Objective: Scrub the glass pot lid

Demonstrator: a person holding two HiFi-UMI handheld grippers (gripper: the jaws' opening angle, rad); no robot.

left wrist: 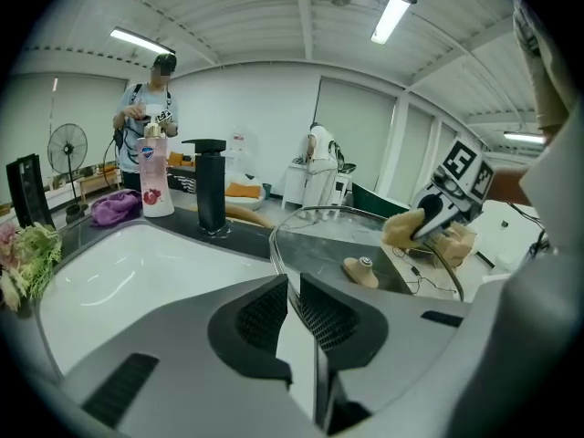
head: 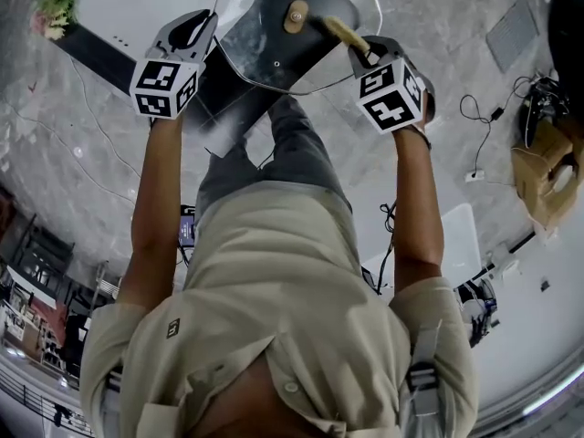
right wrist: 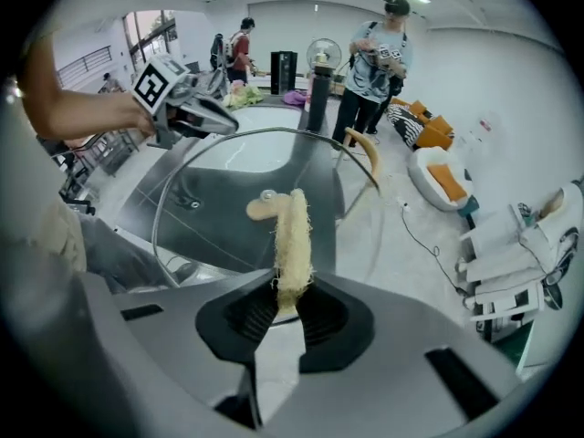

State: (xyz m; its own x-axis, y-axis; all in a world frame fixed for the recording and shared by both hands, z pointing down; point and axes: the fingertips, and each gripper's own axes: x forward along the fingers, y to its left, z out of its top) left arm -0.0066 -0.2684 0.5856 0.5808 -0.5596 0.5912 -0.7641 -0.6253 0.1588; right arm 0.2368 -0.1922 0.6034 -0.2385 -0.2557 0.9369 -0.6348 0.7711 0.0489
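Head view, arms stretched forward; left claw [left wrist: 294, 286] pinching glass lid [head: 265, 53] rim; right claw [right wrist: 287, 301] pinching scrubber [right wrist: 293, 245] over it

Clear glass pot lid [head: 265, 27] held roughly level, tan knob [head: 296, 15] up, fibrous yellow scrubber [right wrist: 292, 235] alongside.

the clear round glass pot lid [head: 260, 39] is showing a tan wooden knob [head: 295, 15]. the fibrous pale yellow scrubber [right wrist: 292, 235] is standing out against the right gripper [right wrist: 285, 301], grey with black ribbed pads. the white marker cubes [head: 166, 87] are wearing black square patterns. the crumpled cloth [left wrist: 116, 208] is looking purple, the sink basin [left wrist: 109, 281] white, the tall faucet [left wrist: 211, 185] black.
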